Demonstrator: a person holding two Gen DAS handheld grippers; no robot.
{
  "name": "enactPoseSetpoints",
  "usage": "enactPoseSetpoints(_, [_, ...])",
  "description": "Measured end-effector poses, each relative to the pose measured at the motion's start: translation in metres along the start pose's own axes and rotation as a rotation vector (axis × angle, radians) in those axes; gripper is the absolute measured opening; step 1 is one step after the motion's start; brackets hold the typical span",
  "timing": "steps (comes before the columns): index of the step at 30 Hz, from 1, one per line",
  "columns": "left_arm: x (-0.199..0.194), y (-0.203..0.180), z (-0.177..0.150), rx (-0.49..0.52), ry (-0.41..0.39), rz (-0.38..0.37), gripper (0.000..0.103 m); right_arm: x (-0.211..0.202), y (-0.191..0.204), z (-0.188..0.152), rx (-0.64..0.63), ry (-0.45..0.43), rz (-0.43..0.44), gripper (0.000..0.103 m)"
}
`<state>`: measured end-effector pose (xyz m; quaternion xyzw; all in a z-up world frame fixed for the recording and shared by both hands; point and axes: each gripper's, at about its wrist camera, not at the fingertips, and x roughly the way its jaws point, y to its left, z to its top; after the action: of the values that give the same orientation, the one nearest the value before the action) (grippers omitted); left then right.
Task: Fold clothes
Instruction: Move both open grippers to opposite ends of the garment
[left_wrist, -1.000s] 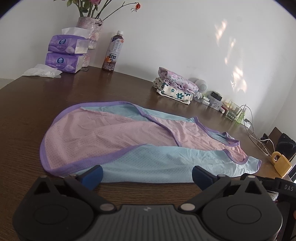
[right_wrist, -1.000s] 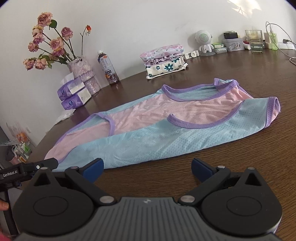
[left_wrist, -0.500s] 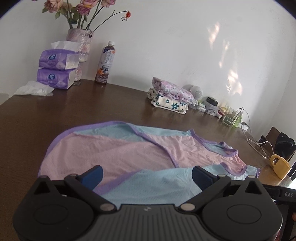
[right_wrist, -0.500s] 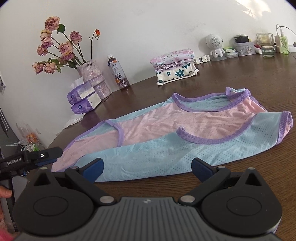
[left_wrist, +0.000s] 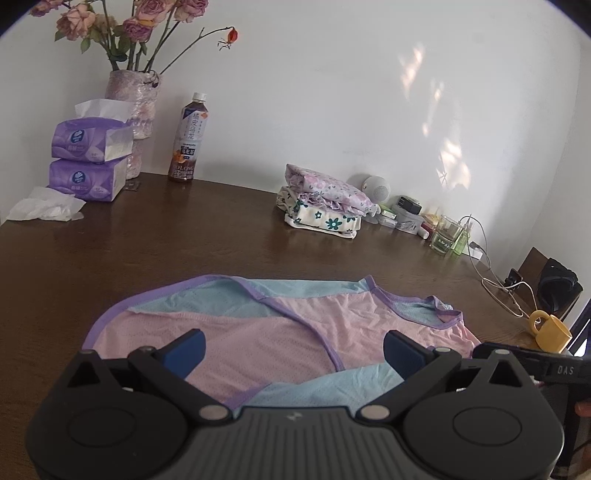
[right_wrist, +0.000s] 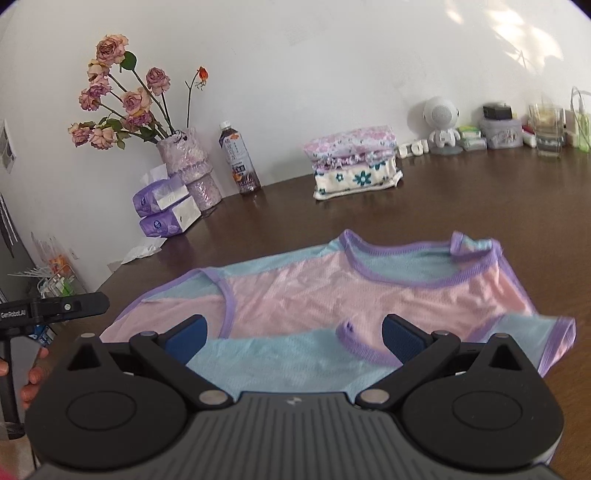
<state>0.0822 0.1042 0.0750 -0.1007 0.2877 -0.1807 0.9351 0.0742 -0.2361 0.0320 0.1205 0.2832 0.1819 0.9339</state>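
The brown bench (left_wrist: 184, 236) carries a pink-and-blue vest (right_wrist: 332, 295) spread flat near its front edge, long axis running left to right across both claws. The left claw (left_wrist: 293, 350) hangs wide over the hem end; the right claw (right_wrist: 293, 338) hangs wide over the near armhole, so each is nearest its own end, and the near edge lies just below both. A folded stack (left_wrist: 321, 210), bottle (left_wrist: 188, 140) and tissue packs (left_wrist: 88, 158) sit well clear along the far edge; nothing blocks a fold.
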Motion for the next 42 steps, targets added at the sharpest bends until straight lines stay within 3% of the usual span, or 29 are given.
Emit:
enactPoseSetpoints(13, [0.013, -0.005, 0.039, 0.06, 0.02, -0.047, 0.103, 0.019, -0.001, 0.046, -0.126, -0.035, -0.034, 0.103])
enactPoseSetpoints(24, [0.046, 0.004, 0.066, 0.083, 0.107, -0.071, 0.103, 0.054, -0.002, 0.066, -0.253, 0.104, -0.012, 0.103])
enactPoseSetpoints(29, [0.063, 0.003, 0.084, 0.171, 0.139, -0.039, 0.103, 0.068, 0.004, 0.083, -0.396, 0.189, -0.029, 0.103])
enactPoseSetpoints(35, [0.09, -0.002, 0.102, 0.328, 0.218, 0.003, 0.103, 0.086, 0.015, 0.106, -0.628, 0.203, -0.111, 0.103])
enactPoseSetpoints(42, [0.134, -0.003, 0.116, 0.452, 0.37, 0.009, 0.101, 0.118, 0.01, 0.135, -0.717, 0.257, -0.096, 0.103])
